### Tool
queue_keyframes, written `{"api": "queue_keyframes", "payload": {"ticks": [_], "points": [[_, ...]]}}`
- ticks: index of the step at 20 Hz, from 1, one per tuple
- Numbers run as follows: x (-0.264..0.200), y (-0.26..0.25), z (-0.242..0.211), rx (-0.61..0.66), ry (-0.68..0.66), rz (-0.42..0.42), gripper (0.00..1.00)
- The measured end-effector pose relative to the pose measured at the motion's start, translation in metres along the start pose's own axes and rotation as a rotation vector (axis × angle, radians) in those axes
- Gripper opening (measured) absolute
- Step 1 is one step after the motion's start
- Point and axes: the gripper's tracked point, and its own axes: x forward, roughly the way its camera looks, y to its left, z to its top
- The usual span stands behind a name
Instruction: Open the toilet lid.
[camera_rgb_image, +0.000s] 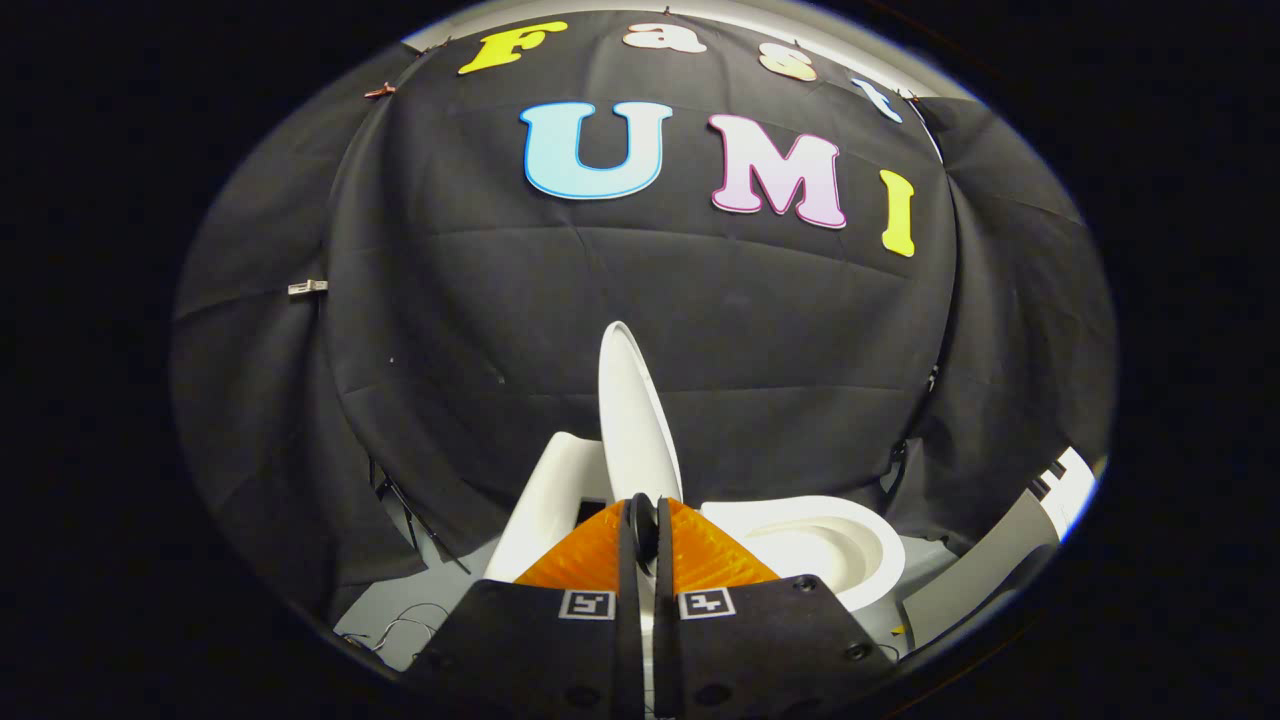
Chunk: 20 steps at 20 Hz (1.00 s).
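Observation:
The white toilet lid (632, 420) stands raised, nearly upright, seen edge-on just ahead of my fingers. My gripper (645, 522) is shut on the lid's lower edge, and a thin white strip of the lid shows in the narrow gap between the two fingers. To the right of the fingers lies the open white bowl with its seat (815, 548). The white tank (552, 495) rises to the left, behind the lid.
Black cloth walls hang close behind and to both sides of the toilet. A grey and white panel (1005, 555) leans at the right, past the bowl. Thin cables (400, 625) lie on the grey floor at the left.

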Motion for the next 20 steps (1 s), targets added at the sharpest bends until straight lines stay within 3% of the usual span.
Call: {"api": "queue_keyframes", "payload": {"ticks": [5,9,11,13,20], "points": [[0.000,0.007,-0.003,-0.017,0.022,0.046,0.13],[0.002,0.008,-0.013,0.006,0.057,0.084,0.25],[-0.002,0.021,-0.018,0.026,0.076,0.165,0.62],[-0.004,0.013,-0.017,0.007,0.064,0.147,0.99],[-0.011,0.004,0.004,0.027,0.016,0.179,0.99]]}}
